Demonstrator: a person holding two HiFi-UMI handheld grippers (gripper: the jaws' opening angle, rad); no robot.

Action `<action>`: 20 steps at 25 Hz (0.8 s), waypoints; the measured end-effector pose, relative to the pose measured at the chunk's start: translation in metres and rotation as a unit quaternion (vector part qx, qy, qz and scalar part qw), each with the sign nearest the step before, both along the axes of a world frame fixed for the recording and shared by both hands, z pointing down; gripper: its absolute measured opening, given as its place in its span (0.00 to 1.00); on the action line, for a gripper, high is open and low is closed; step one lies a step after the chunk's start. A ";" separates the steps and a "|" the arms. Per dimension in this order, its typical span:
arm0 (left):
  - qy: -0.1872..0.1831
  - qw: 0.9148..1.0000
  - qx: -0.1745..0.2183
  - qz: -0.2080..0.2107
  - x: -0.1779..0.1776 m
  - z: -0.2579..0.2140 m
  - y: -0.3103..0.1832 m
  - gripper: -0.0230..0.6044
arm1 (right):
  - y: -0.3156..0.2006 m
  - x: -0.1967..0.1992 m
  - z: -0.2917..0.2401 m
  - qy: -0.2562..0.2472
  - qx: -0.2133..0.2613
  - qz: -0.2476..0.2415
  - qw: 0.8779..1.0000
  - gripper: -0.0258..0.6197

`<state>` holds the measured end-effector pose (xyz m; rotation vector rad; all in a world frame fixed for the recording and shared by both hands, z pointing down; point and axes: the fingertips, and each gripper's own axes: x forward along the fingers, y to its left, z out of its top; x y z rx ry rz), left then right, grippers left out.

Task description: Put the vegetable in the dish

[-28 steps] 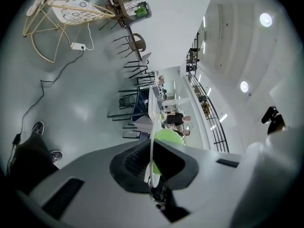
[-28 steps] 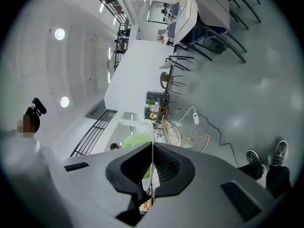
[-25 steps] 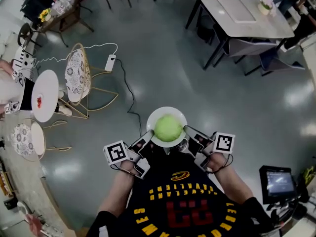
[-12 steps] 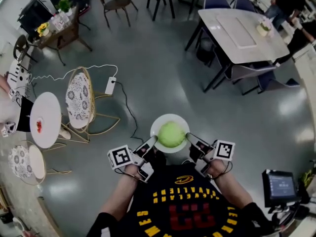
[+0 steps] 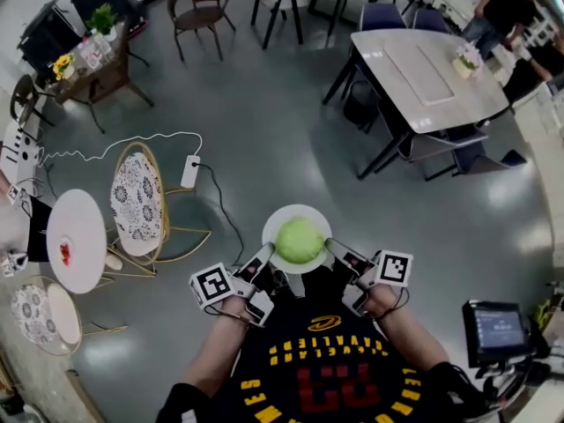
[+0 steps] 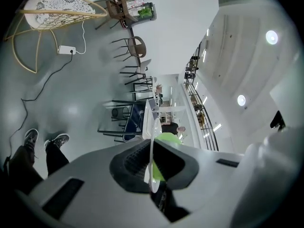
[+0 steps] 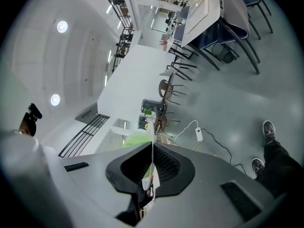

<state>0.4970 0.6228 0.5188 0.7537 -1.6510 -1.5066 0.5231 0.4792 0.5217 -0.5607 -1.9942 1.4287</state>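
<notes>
A round light-green cabbage (image 5: 299, 240) lies in a white dish (image 5: 277, 222) held in the air in front of the person. My left gripper (image 5: 264, 258) is shut on the dish's left rim. My right gripper (image 5: 336, 252) is shut on its right rim. In the left gripper view the dish (image 6: 153, 151) stands edge-on between the jaws with the cabbage (image 6: 170, 137) behind it. In the right gripper view the dish edge (image 7: 152, 167) is clamped the same way, the cabbage (image 7: 137, 139) just above the jaws.
Grey floor lies below. A round white table (image 5: 75, 241) and wire chairs (image 5: 141, 192) stand at the left, with a cable and power strip (image 5: 189, 171). A long white table (image 5: 427, 67) with chairs is at the upper right. A screen (image 5: 492, 326) sits at the lower right.
The view has shifted: the room's furniture has slid downward and more of the far room shows. Both grippers still hold the dish with the cabbage in front of the person.
</notes>
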 end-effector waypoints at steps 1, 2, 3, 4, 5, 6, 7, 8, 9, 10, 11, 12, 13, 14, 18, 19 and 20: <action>0.004 1.000 -0.001 -0.002 -0.006 0.002 0.000 0.06 | 0.000 -0.007 0.003 0.002 -0.002 0.000 1.000 0.07; 0.008 1.000 -0.002 -0.003 -0.013 0.005 0.000 0.06 | 0.000 -0.015 0.006 0.003 -0.004 -0.001 1.000 0.07; 0.010 1.000 -0.004 -0.005 -0.020 0.008 0.000 0.06 | 0.000 -0.023 0.009 0.003 -0.008 -0.003 1.000 0.07; 0.012 1.000 -0.006 -0.008 -0.029 0.010 0.000 0.06 | 0.000 -0.032 0.011 0.003 -0.012 -0.005 1.000 0.07; 0.013 1.000 -0.009 -0.010 -0.038 0.012 -0.001 0.06 | 0.000 -0.043 0.013 0.001 -0.016 -0.009 1.000 0.07; 0.013 1.000 -0.012 -0.014 -0.049 0.013 -0.002 0.06 | -0.002 -0.055 0.014 -0.002 -0.019 -0.013 1.000 0.07; 0.011 1.000 -0.017 -0.017 -0.061 0.014 -0.003 0.06 | -0.003 -0.068 0.016 -0.004 -0.022 -0.016 1.000 0.07; 0.007 1.000 -0.021 -0.021 -0.073 0.015 -0.005 0.06 | -0.005 -0.082 0.017 -0.006 -0.026 -0.020 0.999 0.07; 0.002 0.999 -0.025 -0.025 -0.086 0.015 -0.008 0.06 | -0.008 -0.095 0.019 -0.009 -0.027 -0.025 0.999 0.07; -0.002 0.999 -0.026 -0.029 -0.098 0.015 -0.010 0.06 | -0.011 -0.109 0.019 -0.014 -0.028 -0.030 0.999 0.07; -0.004 0.999 -0.026 -0.034 -0.110 0.015 -0.014 0.06 | -0.014 -0.122 0.019 -0.018 -0.030 -0.036 0.999 0.07; -0.006 0.999 -0.026 -0.039 -0.121 0.013 -0.018 0.06 | -0.017 -0.135 0.017 -0.021 -0.033 -0.041 0.998 0.07; -0.007 0.999 -0.026 -0.044 -0.131 0.011 -0.023 0.06 | -0.021 -0.146 0.015 -0.021 -0.037 -0.044 0.998 0.07; -0.008 0.998 -0.026 -0.048 -0.141 0.007 -0.029 0.06 | -0.027 -0.157 0.011 -0.020 -0.039 -0.047 0.998 0.07; -0.016 0.998 -0.025 -0.060 -0.179 -0.006 -0.056 0.06 | -0.055 -0.197 -0.002 -0.031 -0.034 -0.060 0.997 0.07; -0.019 0.998 -0.027 -0.062 -0.187 -0.007 -0.062 0.06 | -0.062 -0.206 -0.003 -0.032 -0.035 -0.061 0.997 0.07; -0.020 0.997 -0.030 -0.065 -0.196 -0.007 -0.068 0.06 | -0.068 -0.215 -0.003 -0.032 -0.037 -0.061 0.997 0.07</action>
